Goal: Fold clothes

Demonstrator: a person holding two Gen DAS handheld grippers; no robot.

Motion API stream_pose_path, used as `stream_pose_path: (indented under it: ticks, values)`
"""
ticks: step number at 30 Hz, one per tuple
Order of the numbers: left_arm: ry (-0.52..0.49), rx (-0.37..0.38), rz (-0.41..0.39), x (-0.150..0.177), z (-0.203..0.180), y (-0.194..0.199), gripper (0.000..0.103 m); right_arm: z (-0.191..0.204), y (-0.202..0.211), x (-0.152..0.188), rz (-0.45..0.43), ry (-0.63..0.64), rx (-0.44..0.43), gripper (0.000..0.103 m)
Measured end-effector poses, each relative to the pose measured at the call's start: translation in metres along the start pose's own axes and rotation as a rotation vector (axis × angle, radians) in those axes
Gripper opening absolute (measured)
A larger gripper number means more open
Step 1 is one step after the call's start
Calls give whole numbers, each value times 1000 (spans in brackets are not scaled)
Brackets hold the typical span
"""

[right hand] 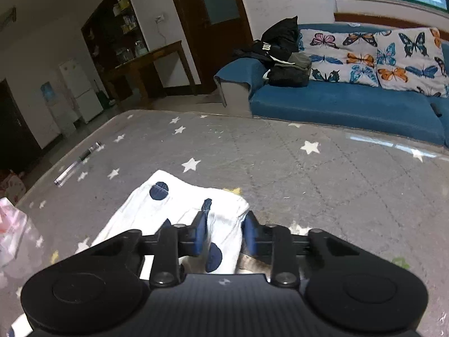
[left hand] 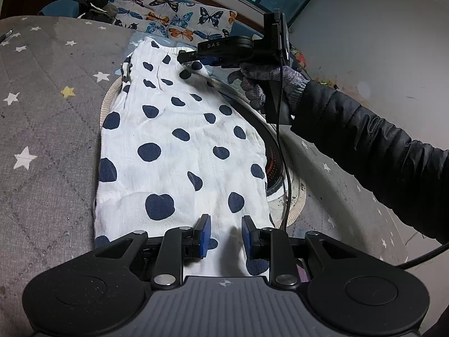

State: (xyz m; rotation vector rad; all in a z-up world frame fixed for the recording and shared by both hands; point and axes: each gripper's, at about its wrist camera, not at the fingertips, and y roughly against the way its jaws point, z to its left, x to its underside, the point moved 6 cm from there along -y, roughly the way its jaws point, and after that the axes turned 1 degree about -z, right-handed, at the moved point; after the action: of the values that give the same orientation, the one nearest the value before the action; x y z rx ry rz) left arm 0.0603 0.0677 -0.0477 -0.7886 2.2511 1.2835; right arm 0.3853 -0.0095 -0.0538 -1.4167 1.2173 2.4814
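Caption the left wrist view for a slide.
Open left gripper over the near end of a polka-dot garment on a star-patterned mat, right gripper at far end.

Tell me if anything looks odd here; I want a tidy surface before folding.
The white navy-dotted garment lies partly over a round cream-rimmed object instead of flat on the grey star-patterned mat. A clear pen-like tube lies loose on the mat.

This is a home living room. A blue sofa (right hand: 345,106) carries butterfly cushions (right hand: 373,56). A wooden shelf unit (right hand: 118,28) and a fridge (right hand: 80,90) stand behind.
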Motion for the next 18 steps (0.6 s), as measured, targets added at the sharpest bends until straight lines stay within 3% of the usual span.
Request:
stream_pose_path:
  ticks: [6, 8, 9, 12, 18]
  values:
    - [0, -2, 1, 0, -1, -1, 27, 3, -3, 1, -8, 2, -12, 39]
    - [0, -2, 1, 0, -1, -1, 27, 5, -4, 2, -10, 5, -20, 33]
    - [0, -2, 2, -1, -1, -1, 27, 5, -5, 2, -8, 1, -25, 22]
    - [0, -3, 2, -1, -1, -1, 27, 5, -4, 1, -10, -25, -39, 14]
    - [-7, -11, 1, -2, -3, -1, 31, 12, 20, -7, -54, -72, -96, 12]
